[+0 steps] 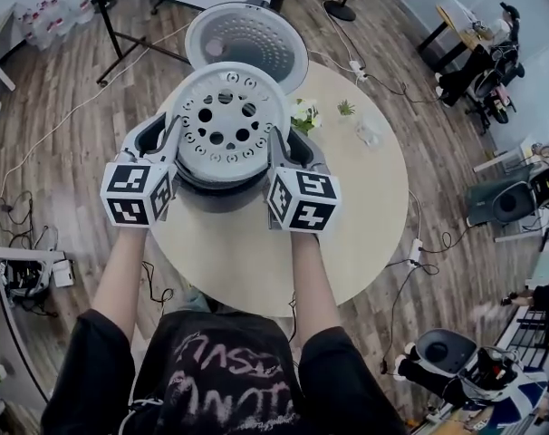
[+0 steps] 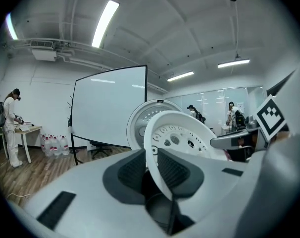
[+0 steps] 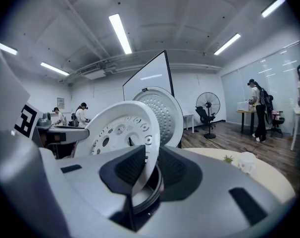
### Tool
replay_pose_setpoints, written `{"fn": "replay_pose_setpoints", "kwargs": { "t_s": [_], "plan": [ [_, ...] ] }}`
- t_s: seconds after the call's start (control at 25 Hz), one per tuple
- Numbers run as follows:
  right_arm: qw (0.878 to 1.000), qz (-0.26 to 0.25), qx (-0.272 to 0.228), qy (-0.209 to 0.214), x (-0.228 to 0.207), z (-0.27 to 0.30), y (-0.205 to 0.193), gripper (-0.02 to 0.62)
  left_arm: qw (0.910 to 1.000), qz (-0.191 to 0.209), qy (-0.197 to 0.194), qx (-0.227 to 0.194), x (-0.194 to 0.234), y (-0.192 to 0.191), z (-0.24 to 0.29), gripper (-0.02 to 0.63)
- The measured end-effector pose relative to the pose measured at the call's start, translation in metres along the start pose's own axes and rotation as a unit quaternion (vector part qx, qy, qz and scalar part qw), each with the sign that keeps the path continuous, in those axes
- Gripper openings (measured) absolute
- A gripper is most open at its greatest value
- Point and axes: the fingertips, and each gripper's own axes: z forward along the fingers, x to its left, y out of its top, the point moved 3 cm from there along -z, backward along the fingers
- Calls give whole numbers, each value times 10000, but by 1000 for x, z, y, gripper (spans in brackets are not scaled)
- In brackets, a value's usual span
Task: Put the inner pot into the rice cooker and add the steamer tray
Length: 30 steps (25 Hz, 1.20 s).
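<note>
- The left gripper has its fingers drawn in to a narrow gap, the dark ribbed pads pressing the tray's thin left rim from both sides. The left forearm reaches forward, with the gripper tipped slightly below level.
- The white, round, perforated plastic steamer tray hangs in the air between the two grippers, roughly flat and just above the cooker. It is probably light and stiff, but its plastic looks smooth and a rim pinch could let it pivot. Opposite rim edges look like the right places to hold it, with both hands kept level.
- The grey rice cooker stands on the round beige tabletop, its dimpled lid open behind it. The dark ring under the tray is probably the inner pot.
- The right gripper mirrors the left. Its fingers are clamped nearly closed on the tray's right rim, and its forearm is also extended.
</note>
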Motion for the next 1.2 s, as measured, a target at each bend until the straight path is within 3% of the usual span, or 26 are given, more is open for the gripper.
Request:
{"fn": "replay_pose_setpoints", "kwargs": {
  "t_s": [0.48, 0.92, 1.2],
  "plan": [
    [9945, -370, 982, -24, 1, 38, -58, 106, 9954, -282, 105, 911, 18, -64, 19, 91],
    [9910, -657, 1164, -63, 1, 54, -74, 143, 9907, -389, 139, 1296, 23, -88, 33, 106],
    [9907, -449, 1284, -43, -2, 60, -85, 160, 9876, -599, 131, 1448, 25, -100, 43, 114]
  ]
}}
